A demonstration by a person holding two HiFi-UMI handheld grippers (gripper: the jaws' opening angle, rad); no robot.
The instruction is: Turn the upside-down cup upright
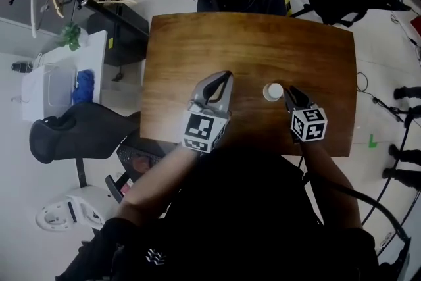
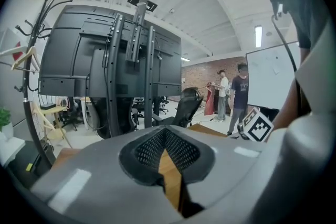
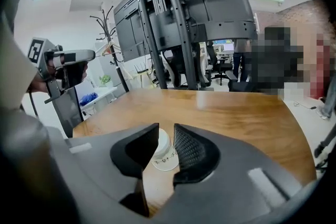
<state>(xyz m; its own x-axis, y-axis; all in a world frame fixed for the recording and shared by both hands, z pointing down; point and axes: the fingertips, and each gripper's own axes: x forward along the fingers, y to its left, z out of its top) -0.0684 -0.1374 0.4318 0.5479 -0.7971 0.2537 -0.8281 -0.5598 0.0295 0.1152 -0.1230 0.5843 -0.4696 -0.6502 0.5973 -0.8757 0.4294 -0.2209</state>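
A white paper cup [image 1: 273,91] stands upside-down on the brown wooden table [image 1: 250,43], with its wide rim on the wood. In the right gripper view the cup [image 3: 164,153] sits just beyond and between the two jaws. My right gripper [image 1: 289,91] [image 3: 166,131] is open, angled down at the cup from its right, and its pads do not press on it. My left gripper [image 1: 225,77] [image 2: 165,130] hovers over the table left of the cup, its fingertips together with nothing between them.
A black office chair [image 1: 72,131] and a white side table [image 1: 62,72] stand left of the table. A black monitor stand [image 3: 184,18] rises behind the far edge. Two people [image 2: 233,93] stand far off by a whiteboard [image 2: 270,78].
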